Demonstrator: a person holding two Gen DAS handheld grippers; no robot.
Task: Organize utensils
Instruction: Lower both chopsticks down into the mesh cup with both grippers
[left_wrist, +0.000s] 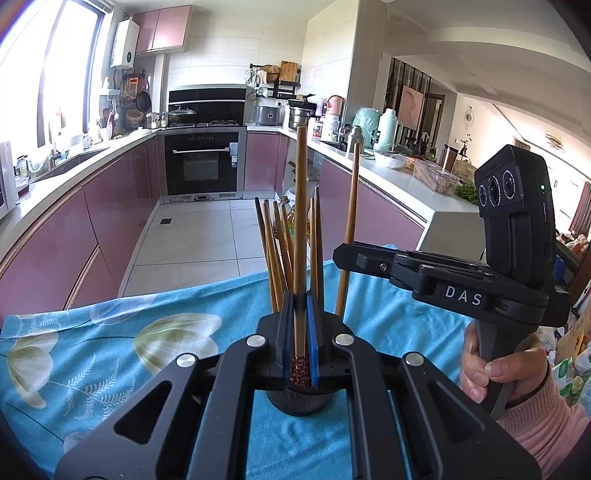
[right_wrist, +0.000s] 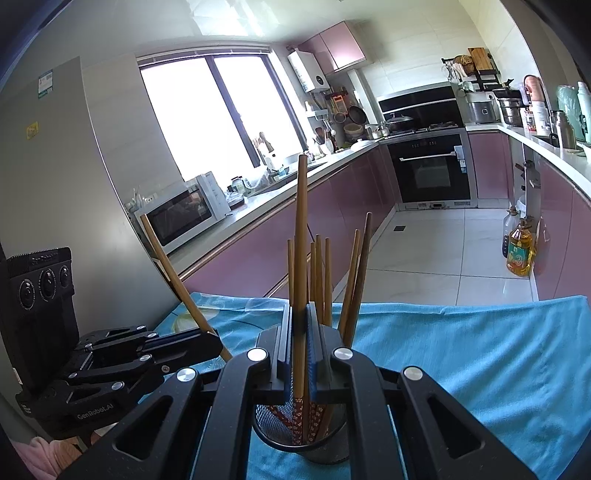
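Note:
A black mesh cup stands on a blue floral cloth and holds several wooden chopsticks. My left gripper is shut on one upright chopstick right above the cup. My right gripper is shut on another upright chopstick above the same cup. In the left wrist view the right gripper comes in from the right, with its chopstick. In the right wrist view the left gripper comes in from the left, with its chopstick tilted.
The cloth-covered table ends just past the cup. Beyond it lie a tiled kitchen floor, pink cabinets and an oven. An oil bottle stands on the floor at the right. A microwave sits on the left counter.

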